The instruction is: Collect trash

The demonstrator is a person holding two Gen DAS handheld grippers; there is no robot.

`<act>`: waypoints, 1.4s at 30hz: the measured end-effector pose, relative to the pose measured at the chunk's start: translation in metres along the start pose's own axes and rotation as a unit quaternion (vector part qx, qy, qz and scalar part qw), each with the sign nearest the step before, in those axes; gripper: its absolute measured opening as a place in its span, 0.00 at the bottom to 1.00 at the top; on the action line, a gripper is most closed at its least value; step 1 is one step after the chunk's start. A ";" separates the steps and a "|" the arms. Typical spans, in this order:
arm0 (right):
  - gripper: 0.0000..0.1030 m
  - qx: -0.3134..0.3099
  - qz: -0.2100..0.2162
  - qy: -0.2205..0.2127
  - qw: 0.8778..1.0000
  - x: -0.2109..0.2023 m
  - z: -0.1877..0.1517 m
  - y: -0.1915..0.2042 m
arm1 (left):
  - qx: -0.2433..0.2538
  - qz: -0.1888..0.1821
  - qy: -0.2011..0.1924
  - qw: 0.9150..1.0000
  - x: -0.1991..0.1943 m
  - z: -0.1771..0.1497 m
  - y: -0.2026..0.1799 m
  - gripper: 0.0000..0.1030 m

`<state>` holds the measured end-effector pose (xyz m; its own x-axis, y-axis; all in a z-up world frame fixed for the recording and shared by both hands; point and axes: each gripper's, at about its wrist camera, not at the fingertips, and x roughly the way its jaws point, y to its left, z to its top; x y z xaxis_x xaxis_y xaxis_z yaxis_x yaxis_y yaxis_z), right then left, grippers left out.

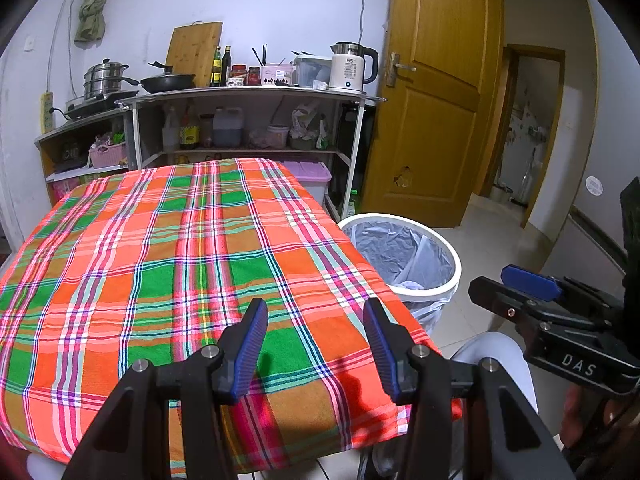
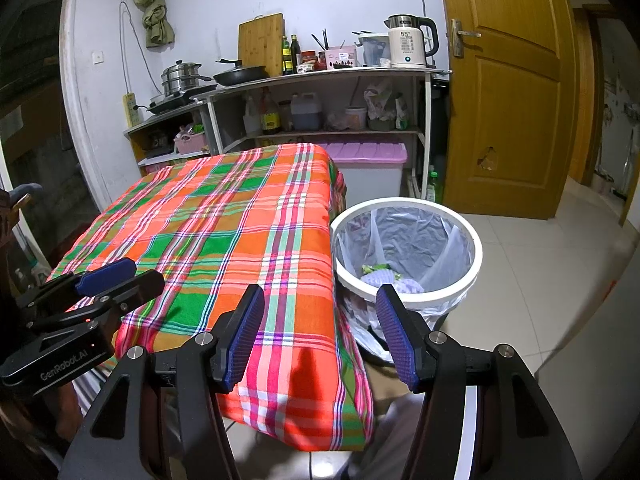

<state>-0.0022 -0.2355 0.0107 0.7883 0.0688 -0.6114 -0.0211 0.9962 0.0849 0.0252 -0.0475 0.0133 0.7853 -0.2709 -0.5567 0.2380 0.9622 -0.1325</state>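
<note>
Several scraps of trash already lie at the bottom of the bin: a green wrapper and pale crumpled pieces, seen in the middle right of the right wrist view. In the left wrist view only a pale scrap shows low inside the liner. The bin stands on the floor just beside the right edge of the bench, its white rim near the hanging cloth.

No trash shows on the checked cloth in either view; the whole top that is in sight lies bare.

The left gripper sits at the bottom centre of its own view, above the near edge of the bench, jaws wide apart with nothing between them. The right gripper is at the bottom centre of its view, over the near right corner of the bench and the bin's rim, likewise spread wide and empty.

By my reading the collecting step is done, or very nearly: both grippers wait unloaded. Any next move calls for finding a further scrap outside what these views show, since nothing here offers itself to be picked up.
</note>
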 end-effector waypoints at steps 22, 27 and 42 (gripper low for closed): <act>0.57 -0.001 0.000 0.001 1.000 0.000 0.001 0.000 | 0.003 -0.003 0.002 1.000 0.001 -0.002 -0.002 0.48; 0.57 -0.001 0.000 0.001 1.000 0.000 0.002 0.001 | 0.002 -0.007 0.005 1.000 0.002 -0.002 -0.002 0.48; 0.57 -0.002 0.000 0.004 1.000 0.002 -0.002 0.000 | 0.010 -0.013 0.013 1.000 0.006 -0.005 -0.002 0.48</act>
<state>-0.0023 -0.2351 0.0077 0.7835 0.0687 -0.6176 -0.0232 0.9964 0.0814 0.0261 -0.0511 0.0064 0.7633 -0.2947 -0.5749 0.2700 0.9540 -0.1305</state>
